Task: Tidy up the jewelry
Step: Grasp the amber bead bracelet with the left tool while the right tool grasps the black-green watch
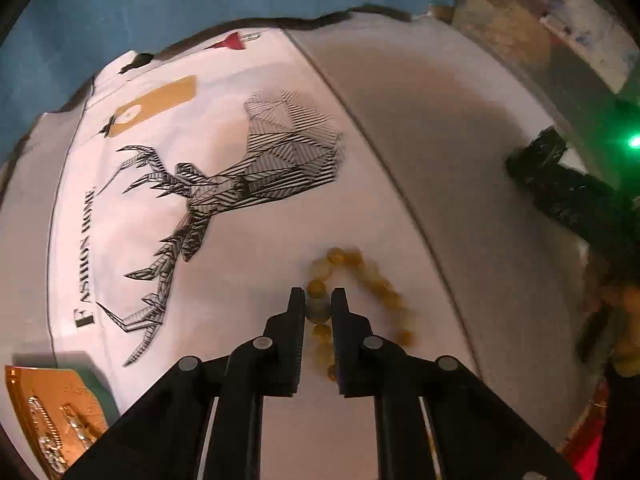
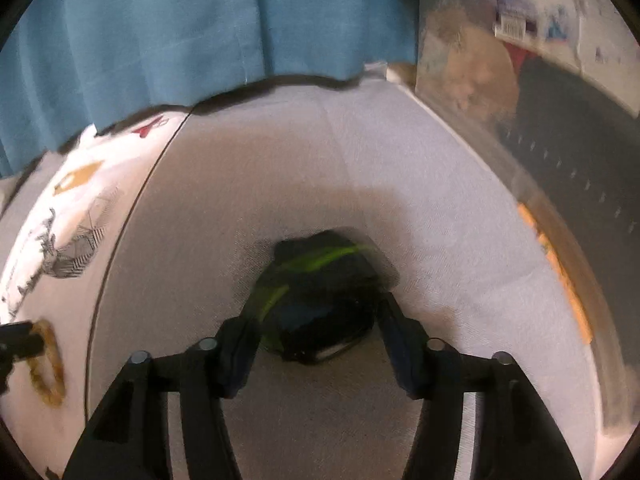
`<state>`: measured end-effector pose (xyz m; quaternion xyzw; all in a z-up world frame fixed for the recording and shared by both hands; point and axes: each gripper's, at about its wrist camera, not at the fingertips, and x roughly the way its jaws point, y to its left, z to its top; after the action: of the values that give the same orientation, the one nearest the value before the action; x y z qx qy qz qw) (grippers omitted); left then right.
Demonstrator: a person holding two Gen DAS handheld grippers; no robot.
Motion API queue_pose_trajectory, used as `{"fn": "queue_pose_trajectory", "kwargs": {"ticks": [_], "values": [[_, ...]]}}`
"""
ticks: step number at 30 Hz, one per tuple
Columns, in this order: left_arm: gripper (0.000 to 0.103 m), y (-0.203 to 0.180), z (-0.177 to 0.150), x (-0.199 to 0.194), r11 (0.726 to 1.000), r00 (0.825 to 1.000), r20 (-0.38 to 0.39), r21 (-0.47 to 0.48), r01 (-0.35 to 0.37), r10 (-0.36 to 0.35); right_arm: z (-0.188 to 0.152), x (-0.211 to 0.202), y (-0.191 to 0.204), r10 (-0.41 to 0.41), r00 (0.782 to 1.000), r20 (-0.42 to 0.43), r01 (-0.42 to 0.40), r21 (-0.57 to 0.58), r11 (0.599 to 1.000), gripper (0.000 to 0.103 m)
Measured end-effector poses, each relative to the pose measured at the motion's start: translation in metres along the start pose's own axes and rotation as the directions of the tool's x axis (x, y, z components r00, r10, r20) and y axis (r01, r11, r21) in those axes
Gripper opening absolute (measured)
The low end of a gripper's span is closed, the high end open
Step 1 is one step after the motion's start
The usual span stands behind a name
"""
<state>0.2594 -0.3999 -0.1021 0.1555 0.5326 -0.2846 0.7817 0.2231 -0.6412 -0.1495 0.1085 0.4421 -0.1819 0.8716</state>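
one amber bead bracelet (image 1: 360, 280) pinched in left gripper (image 1: 318, 300); right gripper (image 2: 316, 320) half-open around one black watch (image 2: 320, 300)

Amber-yellow bead bracelet (image 1: 362, 280). White cloth (image 1: 240, 248) printed with a black line-hatched deer (image 1: 224, 192), a mustard-gold tag and black lettering. Black watch (image 2: 320, 304) with lime-green stripes. Teal-blue curtain (image 2: 160, 40). Orange-gold jewelry box (image 1: 48, 412).

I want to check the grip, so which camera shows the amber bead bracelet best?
The left wrist view: the bracelet lies centred, its beads pinched in the left claw. The right wrist view shows it only at the far left edge, blurred.
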Motion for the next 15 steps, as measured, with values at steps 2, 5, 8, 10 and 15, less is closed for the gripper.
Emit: {"fn": "queue_pose_trajectory", "kwargs": {"ticks": [2, 5, 8, 10, 15], "values": [[0.011, -0.002, -0.002, -0.008, 1.000, 1.000, 0.027, 0.009, -0.001, 0.001, -0.003, -0.004, 0.003, -0.014, 1.000, 0.005, 0.014, -0.019, 1.000, 0.057], [0.011, 0.000, -0.008, -0.026, 1.000, 0.998, 0.059, -0.007, 0.016, -0.015, -0.014, -0.019, 0.001, 0.006, 1.000, 0.009, -0.006, 0.016, 1.000, 0.057], [0.011, -0.003, -0.019, -0.050, 1.000, 0.995, 0.100, 0.019, 0.001, -0.003, -0.026, -0.045, 0.002, 0.013, 0.999, 0.038, -0.015, 0.043, 0.999, 0.057], [0.011, -0.003, -0.028, -0.068, 1.000, 0.992, 0.123, 0.025, -0.003, 0.000, -0.034, -0.067, 0.005, 0.019, 0.998, 0.059, -0.022, 0.049, 0.999, 0.057], [0.011, 0.004, -0.058, -0.122, 1.000, 0.982, 0.189, 0.020, -0.015, 0.011, -0.055, -0.129, 0.028, 0.034, 0.992, 0.122, -0.034, 0.001, 0.999, 0.057]]}}
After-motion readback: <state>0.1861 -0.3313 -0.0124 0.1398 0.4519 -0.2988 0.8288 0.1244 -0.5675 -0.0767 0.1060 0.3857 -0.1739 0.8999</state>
